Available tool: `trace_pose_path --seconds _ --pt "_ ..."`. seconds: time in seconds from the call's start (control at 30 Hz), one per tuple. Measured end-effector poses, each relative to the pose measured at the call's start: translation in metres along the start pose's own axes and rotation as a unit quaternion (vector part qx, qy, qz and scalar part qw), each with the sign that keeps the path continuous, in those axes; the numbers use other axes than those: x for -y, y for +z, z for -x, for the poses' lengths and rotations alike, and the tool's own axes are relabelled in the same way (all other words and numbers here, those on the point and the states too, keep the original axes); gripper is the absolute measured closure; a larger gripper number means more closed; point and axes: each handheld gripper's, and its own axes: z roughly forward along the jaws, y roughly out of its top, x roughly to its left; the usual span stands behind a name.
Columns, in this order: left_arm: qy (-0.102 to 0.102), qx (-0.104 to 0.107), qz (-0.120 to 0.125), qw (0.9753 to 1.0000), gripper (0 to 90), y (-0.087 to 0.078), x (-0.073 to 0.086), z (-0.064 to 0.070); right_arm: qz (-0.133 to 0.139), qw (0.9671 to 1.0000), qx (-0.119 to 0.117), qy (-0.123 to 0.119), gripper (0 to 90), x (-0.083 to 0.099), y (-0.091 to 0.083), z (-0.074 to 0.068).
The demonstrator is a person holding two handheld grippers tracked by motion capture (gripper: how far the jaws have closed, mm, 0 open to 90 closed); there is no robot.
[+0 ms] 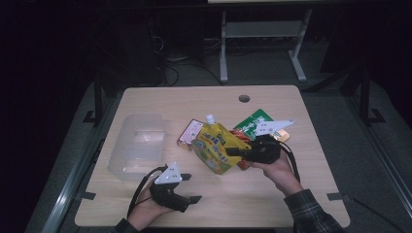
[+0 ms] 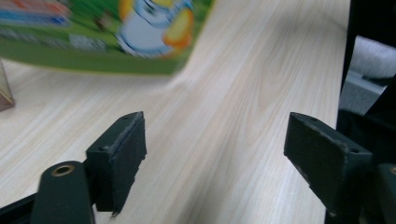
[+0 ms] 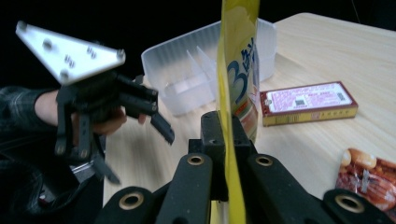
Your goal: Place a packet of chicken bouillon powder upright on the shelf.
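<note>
While the right gripper (image 3: 223, 140) has its jaws clamped tight on the edge of the yellow drink pouch (image 1: 214, 146), held mid-table beside the clear plastic bin (image 1: 138, 145), the left gripper (image 2: 215, 154) sits wide open, holding nothing.

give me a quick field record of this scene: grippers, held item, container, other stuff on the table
right gripper: shut on the edge of the yellow spouted pouch, pouch lifted
left gripper: open, holding nothing, low over the table
container: clear plastic bin with dividers, at table left, nothing seen inside
other items: pink flat box, green packet, red snack packet
likely next: pouch goes toward the bin
</note>
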Motion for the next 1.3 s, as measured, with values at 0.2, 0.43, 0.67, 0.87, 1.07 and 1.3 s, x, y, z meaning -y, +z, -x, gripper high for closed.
trace_pose_path --seconds 0.2,0.43,0.67,0.87,1.07,1.3 --pt "0.004 0.01 -0.014 0.9998 14.6 0.008 0.003 0.002 0.004 1.0 -0.003 0.001 90.0 -0.013 0.009 0.005" --pt "0.02 0.025 -0.025 0.9992 13.6 0.015 0.003 0.007 -0.012 0.9999 0.001 -0.008 90.0 -0.033 0.024 0.006" --pt "0.032 0.035 -0.029 0.9985 13.8 0.019 0.003 0.01 -0.022 0.9996 -0.008 -0.015 90.0 -0.055 0.038 0.007" --pt "0.035 0.038 -0.035 0.998 13.9 0.025 0.004 0.016 -0.024 0.9994 -0.019 -0.018 90.0 -0.071 0.05 0.005" --pt "0.044 0.038 -0.036 0.9976 13.9 0.029 0.003 0.018 -0.031 0.9988 -0.03 -0.025 90.0 -0.092 0.068 -0.001" --pt "0.043 0.036 -0.035 0.9978 14.0 0.028 0.003 0.016 -0.041 0.9979 -0.038 -0.034 90.0 -0.109 0.09 -0.011"
